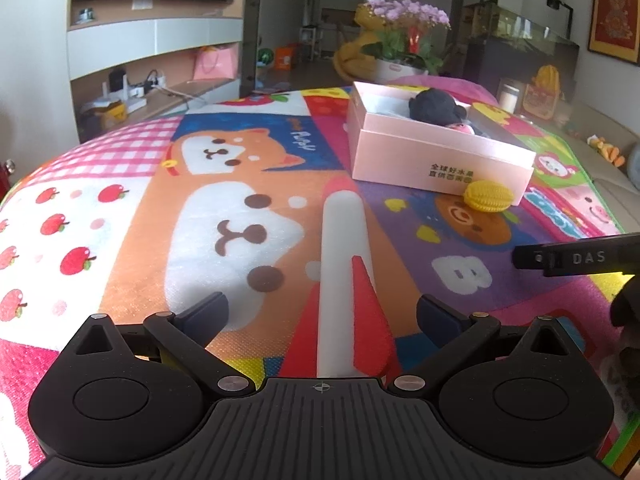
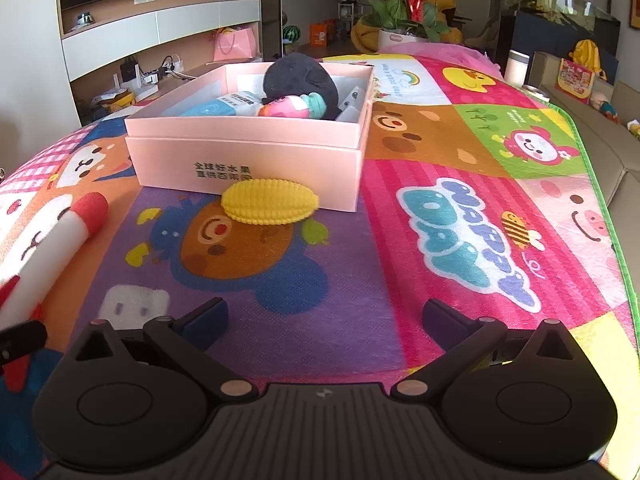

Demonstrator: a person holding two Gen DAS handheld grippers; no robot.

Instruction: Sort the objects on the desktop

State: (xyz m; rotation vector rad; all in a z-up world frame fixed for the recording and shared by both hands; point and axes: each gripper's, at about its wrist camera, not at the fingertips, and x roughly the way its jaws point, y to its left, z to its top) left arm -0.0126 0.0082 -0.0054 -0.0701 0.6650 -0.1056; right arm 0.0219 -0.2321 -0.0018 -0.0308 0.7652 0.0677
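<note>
On the cartoon-printed mat (image 2: 460, 216) covering the table, we see a pink box (image 2: 248, 160) holding a dark plush (image 2: 300, 80); a yellow toy corn (image 2: 270, 202) touches its front wall; our left hand-held gripper (image 1: 322, 316) stands wide apart around a white-and-red foam rocket (image 1: 344, 240), unpressed; the right hand-held gripper (image 2: 324, 316) gapes empty.

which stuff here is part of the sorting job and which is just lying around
Part of the job:
- pink box, already holding a dark plush and small items
- yellow toy corn, on the mat against the box front
- white and red toy rocket, lying between the open left gripper fingers

Just around:
- cartoon mat
- flower pot
- white cup
</note>
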